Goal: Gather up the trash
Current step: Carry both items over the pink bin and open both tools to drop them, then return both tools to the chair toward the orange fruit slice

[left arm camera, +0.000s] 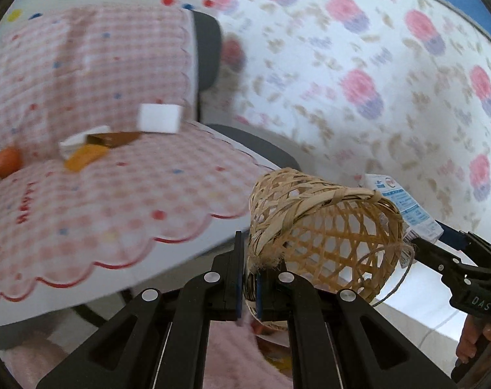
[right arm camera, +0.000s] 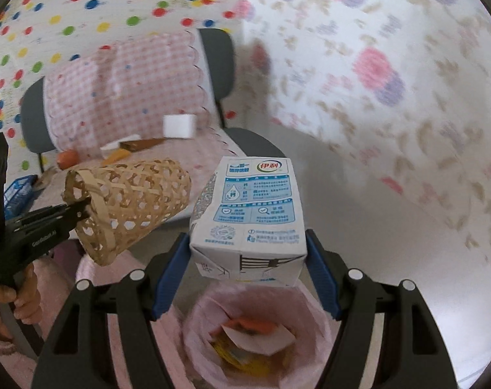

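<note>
The right gripper (right arm camera: 247, 259) sits nearest the right wrist lens, its 2 blue-padded fingers (right arm camera: 169, 274) clamped on the sides of a white-and-blue milk carton (right arm camera: 252, 214). The carton stands upright between the jaws, directly above a bin lined with a pink bag (right arm camera: 200, 311) at 6 o'clock, apart from it. Paper and orange scraps (right arm camera: 252, 334) lie inside the bag.

At 9 o'clock of the carton, the left gripper (right arm camera: 83, 210) pinches the rim of a woven bamboo basket (right arm camera: 128, 201), which hangs tilted with its mouth toward the gripper. In the left wrist view, the jaws of that gripper (left arm camera: 249, 291) are narrow and closed on the basket rim (left arm camera: 323, 223).

Beyond, at 11 o'clock, a grey chair (right arm camera: 219, 61) carries a pink checked cushion cover (right arm camera: 128, 77). On its seat lie a white block (right arm camera: 179, 125), brown and yellow flat pieces (right arm camera: 138, 144) and an orange round object (right arm camera: 67, 159).
</note>
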### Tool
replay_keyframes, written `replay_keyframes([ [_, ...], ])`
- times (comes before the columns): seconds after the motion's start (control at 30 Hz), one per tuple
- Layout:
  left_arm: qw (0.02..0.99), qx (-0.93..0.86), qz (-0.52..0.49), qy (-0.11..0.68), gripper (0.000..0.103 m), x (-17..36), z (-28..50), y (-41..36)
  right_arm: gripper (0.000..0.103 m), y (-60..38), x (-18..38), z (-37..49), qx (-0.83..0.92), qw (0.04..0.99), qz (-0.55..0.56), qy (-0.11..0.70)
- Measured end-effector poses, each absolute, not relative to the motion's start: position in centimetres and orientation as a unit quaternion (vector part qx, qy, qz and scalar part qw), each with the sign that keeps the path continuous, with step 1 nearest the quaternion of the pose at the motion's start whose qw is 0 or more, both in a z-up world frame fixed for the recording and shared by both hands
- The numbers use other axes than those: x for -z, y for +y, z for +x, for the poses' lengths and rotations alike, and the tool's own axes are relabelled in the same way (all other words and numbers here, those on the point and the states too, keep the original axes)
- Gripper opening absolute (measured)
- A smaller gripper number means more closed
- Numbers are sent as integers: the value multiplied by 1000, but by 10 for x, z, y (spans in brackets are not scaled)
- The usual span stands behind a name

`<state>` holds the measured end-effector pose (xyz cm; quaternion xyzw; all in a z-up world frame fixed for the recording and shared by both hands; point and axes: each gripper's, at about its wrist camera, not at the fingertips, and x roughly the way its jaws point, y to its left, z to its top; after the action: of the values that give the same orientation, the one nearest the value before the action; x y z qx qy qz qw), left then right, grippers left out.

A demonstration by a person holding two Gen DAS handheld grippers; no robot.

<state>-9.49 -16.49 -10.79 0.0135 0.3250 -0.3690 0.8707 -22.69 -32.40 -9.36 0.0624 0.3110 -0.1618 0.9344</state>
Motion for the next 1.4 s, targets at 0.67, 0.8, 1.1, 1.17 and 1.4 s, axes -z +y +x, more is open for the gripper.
replay_keyframes([
  [0.67,823,427,85,365,55,137,-108,-228,74,-362,110,-243,168,926,132,311],
  [0.8,829,425,71,357,55,128,-106,-218,74,-361,108,-243,166,928,132,305],
  [1.1,855,392,60,334,55,114,-104,-188,74,-350,99,-235,156,933,121,301],
  [1.17,858,388,54,334,55,112,-101,-182,74,-344,96,-233,152,935,116,300],
  [1.4,872,358,49,329,55,106,-94,-163,74,-333,91,-223,139,938,111,297],
])
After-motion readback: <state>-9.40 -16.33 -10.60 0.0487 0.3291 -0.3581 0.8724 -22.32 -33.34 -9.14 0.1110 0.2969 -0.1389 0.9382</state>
